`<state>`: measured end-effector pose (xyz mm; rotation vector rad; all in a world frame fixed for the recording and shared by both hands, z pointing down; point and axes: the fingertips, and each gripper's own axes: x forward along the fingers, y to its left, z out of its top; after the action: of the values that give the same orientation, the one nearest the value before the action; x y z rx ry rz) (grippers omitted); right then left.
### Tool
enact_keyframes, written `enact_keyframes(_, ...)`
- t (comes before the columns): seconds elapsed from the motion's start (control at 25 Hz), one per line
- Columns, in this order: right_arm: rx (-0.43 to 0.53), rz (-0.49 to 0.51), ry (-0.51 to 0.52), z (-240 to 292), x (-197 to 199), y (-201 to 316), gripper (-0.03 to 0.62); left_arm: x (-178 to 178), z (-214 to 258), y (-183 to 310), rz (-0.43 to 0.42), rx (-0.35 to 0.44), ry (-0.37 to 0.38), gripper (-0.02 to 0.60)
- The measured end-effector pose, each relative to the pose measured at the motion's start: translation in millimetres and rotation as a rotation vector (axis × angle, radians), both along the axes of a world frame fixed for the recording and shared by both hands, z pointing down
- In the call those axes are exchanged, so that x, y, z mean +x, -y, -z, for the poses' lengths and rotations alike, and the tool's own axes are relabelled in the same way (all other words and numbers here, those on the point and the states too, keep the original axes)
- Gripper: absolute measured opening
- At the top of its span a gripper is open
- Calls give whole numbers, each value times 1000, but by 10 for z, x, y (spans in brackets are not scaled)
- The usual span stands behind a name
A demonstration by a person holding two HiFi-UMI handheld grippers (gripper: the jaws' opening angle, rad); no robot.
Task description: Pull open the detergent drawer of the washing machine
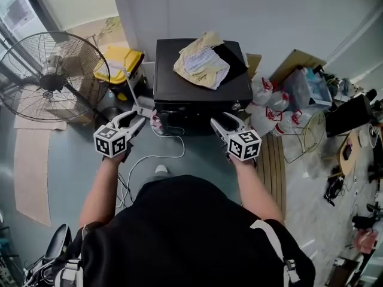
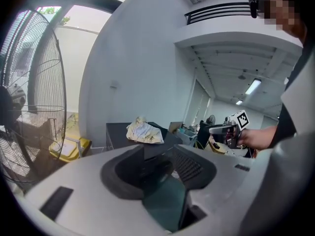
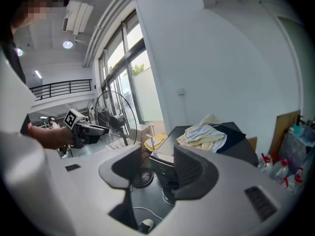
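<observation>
A black washing machine (image 1: 200, 91) stands against the white wall with a crumpled yellow and white cloth (image 1: 202, 58) on its lid. Its dark front face (image 1: 191, 109) shows only as a thin strip, and I cannot make out the detergent drawer on it. My left gripper (image 1: 141, 115) hovers just off the machine's front left corner, jaws apart and empty. My right gripper (image 1: 224, 122) is held off the front right corner, also open with nothing between its jaws. In the left gripper view the machine (image 2: 118, 134) lies ahead beyond the jaws. In the right gripper view it (image 3: 231, 134) sits ahead to the right.
A large standing fan (image 1: 51, 76) is at the left, with a yellow bin (image 1: 122, 64) beside the machine. A white cable (image 1: 161, 154) trails over the floor in front. Spray bottles (image 1: 266, 106), bags and a wire basket (image 1: 311, 133) crowd the right side.
</observation>
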<state>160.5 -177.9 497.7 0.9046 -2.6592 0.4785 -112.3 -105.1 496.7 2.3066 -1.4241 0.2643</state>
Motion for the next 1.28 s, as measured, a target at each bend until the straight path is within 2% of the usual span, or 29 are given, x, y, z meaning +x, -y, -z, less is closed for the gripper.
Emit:
enact_keyframes(0.64,-25,-1,-21,-93,-246,203,207,-225,-118,230,-7,-21,-9,189)
enact_keyframes(1.28,-92,-6,-52,-517,-457,523,207,-240,-458,620,-53,-81,-25,189)
